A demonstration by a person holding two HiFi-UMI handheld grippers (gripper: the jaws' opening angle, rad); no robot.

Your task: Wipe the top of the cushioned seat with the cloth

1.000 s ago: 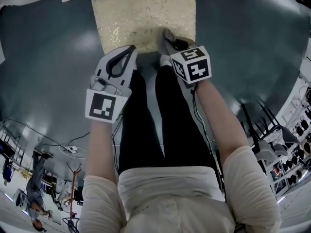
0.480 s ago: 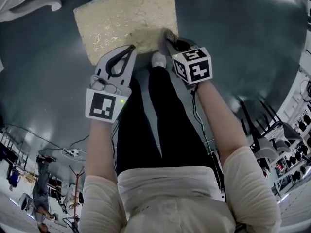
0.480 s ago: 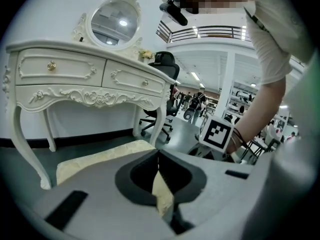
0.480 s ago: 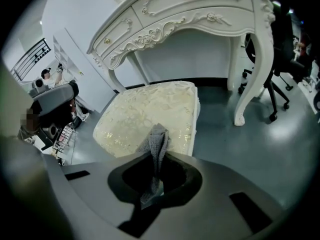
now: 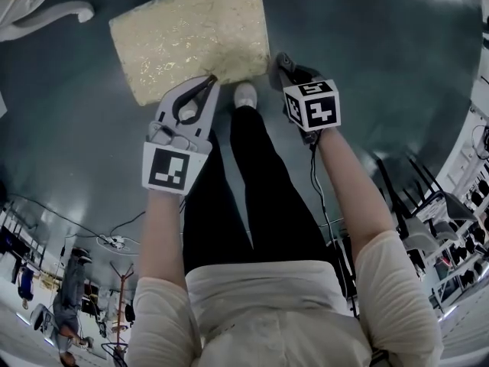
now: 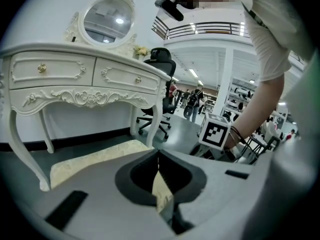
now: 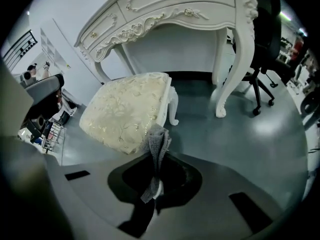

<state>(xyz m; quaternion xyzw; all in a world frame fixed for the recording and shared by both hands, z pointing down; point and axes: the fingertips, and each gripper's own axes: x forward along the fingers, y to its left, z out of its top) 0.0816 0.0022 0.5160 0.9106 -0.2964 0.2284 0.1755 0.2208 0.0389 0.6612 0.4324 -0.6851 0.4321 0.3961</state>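
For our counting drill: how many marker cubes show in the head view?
2. One marker cube rides the left tongs, the other the right tongs; none seems hidden.

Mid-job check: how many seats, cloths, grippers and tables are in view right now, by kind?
cushioned seat: 1
cloth: 1, clamped in the right gripper
grippers: 2, left gripper and right gripper
dressing table: 1
Total: 5

The cushioned seat (image 5: 187,37) is cream with gold floral pattern, the cloth (image 7: 159,144) grey.
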